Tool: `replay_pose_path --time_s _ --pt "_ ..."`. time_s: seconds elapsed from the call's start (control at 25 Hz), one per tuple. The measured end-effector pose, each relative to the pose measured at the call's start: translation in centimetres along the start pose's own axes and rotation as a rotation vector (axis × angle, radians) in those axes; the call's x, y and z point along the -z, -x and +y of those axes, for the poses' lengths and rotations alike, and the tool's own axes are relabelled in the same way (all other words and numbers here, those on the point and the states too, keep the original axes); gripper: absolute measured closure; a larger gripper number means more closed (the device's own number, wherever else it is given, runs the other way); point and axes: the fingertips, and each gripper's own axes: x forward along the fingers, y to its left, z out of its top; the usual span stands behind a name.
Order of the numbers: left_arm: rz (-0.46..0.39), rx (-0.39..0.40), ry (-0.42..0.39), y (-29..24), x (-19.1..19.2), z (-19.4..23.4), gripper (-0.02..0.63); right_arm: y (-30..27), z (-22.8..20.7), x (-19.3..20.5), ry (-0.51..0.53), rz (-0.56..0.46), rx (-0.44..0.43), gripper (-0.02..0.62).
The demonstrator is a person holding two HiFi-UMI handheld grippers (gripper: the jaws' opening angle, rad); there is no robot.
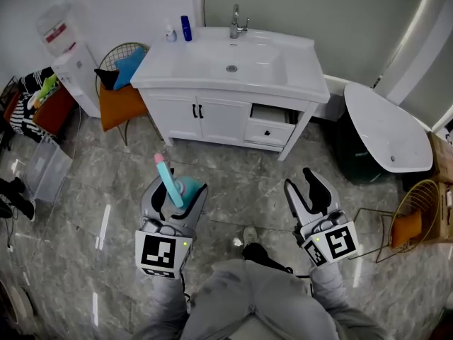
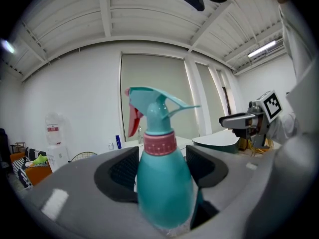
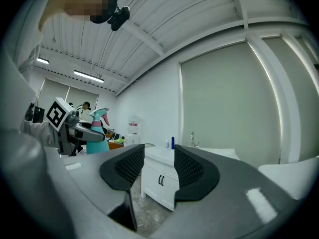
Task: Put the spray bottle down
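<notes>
A teal spray bottle (image 1: 170,183) with a pink collar and a red trigger stands upright between the jaws of my left gripper (image 1: 176,192), which is shut on its body. In the left gripper view the bottle (image 2: 164,185) fills the gap between the black pads (image 2: 122,172), nozzle pointing right. My right gripper (image 1: 303,184) hangs at the same height to the right, open and empty. Its own view shows a free gap in the right gripper (image 3: 159,166). Both are held over the marble floor, well short of the white vanity (image 1: 212,83).
The vanity has a sink, a faucet (image 1: 237,23), a blue bottle (image 1: 185,27) and a slightly open drawer (image 1: 271,123). A chair with an orange cushion (image 1: 120,102) and a water dispenser (image 1: 69,57) stand left. A white oval basin (image 1: 386,127) and a wire basket (image 1: 417,218) are right.
</notes>
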Motion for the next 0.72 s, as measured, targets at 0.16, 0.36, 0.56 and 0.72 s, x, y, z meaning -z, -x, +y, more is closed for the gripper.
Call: replay_pose_path --time_s 0.16,0.36,0.56,0.72 --pt "0.017 -0.037 0.013 -3.2 0.2 1.3 0.259 -3.2 -2.4 0.0 0.004 -0.002 -0.032 0.411" --pt "0.010 -0.063 0.012 -7.7 -0.8 2.3 0.259 -7.0 -5.8 -0.2 0.006 -0.009 -0.064 0.411" --pt "0.012 -0.093 0.011 -11.5 -1.4 3.1 0.259 -10.0 -8.9 -0.1 0.005 -0.014 -0.092 0.411" --pt "0.016 -0.110 0.002 -14.0 -2.0 3.4 0.259 -11.8 -11.3 0.1 -0.001 -0.015 -0.103 0.411"
